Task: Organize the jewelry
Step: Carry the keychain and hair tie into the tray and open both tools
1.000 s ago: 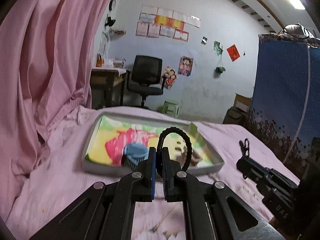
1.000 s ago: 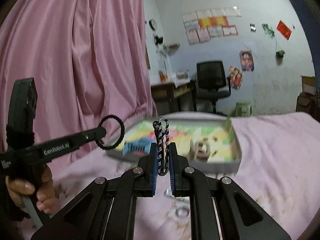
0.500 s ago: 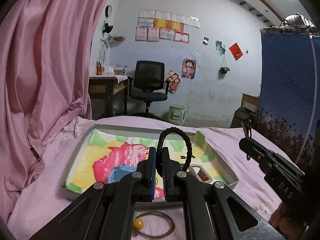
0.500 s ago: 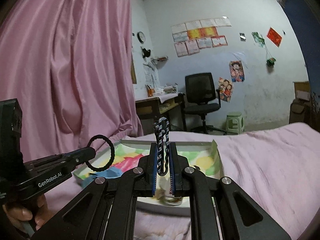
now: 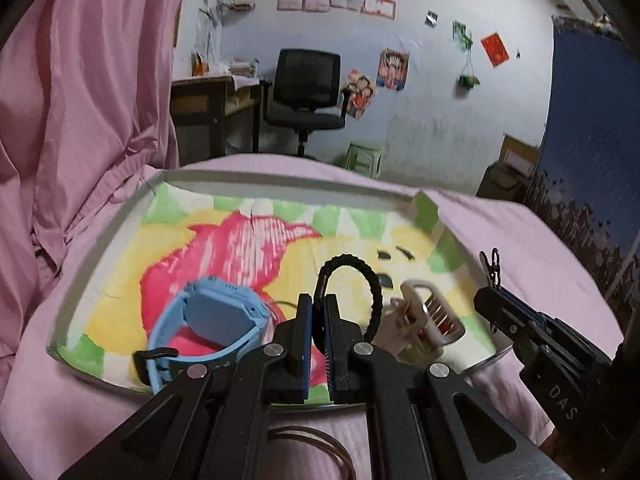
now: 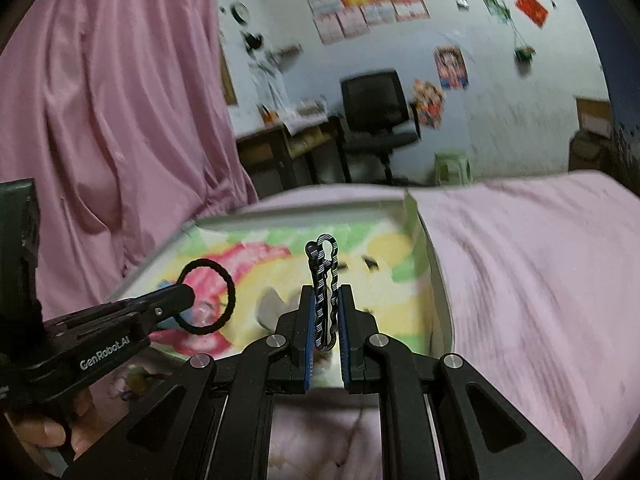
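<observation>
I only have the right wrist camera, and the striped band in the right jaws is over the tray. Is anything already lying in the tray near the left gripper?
Observer: Yes. A blue watch lies near the tray's near left corner, just left of the left gripper.
Operator: Anything else in there?
Observer: A white piece with some red lies on the tray's near right side, right of the black ring. It's too blurred to name.
Operator: Anything left on the bed?
Observer: A thin brown loop lies on the pink sheet below the left gripper, outside the tray.
</observation>
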{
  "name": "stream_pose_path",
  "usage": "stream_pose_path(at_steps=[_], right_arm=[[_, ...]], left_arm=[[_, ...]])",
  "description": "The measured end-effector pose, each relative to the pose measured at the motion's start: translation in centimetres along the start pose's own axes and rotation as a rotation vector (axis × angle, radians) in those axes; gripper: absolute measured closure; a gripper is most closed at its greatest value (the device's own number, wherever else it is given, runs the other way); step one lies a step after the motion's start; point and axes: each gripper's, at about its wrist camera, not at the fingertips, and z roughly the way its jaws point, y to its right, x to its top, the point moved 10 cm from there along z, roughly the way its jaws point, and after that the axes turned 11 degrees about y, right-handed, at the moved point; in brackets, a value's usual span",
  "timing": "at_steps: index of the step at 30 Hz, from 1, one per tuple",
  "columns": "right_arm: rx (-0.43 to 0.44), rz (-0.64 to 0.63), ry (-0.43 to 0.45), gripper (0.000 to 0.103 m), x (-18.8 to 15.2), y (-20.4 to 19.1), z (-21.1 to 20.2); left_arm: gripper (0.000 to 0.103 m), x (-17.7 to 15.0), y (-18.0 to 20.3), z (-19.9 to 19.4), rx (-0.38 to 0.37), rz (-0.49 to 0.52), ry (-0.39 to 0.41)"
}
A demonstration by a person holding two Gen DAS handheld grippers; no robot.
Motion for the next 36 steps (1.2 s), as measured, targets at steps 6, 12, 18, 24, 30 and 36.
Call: stream_pose_path(at_steps=[6, 12, 18, 24, 30, 36], right_arm=[[-0.046, 0.058, -0.068, 0.093, -1.8, 2.0, 0.8], [-0.053, 0.066, -0.100, 0.093, -2.8, 2.2, 1.3], [-0.049, 0.063, -0.107, 0.093, -3.1, 2.2, 1.2], [-0.041, 0.067, -0.105, 0.083, -2.8, 1.9, 1.3], [-0.045, 0.060, -0.013, 0.067, -0.8, 1.8, -0.7], [-0.050, 0.014, 0.120, 0.042, 2.0, 0.8, -4.1]], left_arm=[[0.097, -1.6, 0.5, 1.1, 0.009, 0.026, -0.069], [0.097, -1.9, 0.2, 1.4, 0.011, 0.017, -0.096], [0.097, -2.0, 0.3, 1.6, 0.018, 0.026, -0.108], [0.091, -1.5, 0.1, 1.4, -0.007, -0.006, -0.105], [0.067, 0.8, -0.9, -1.7, -0.062, -0.116, 0.034], [0.037, 2.9, -1.7, -5.7, -0.044, -0.147, 0.178]])
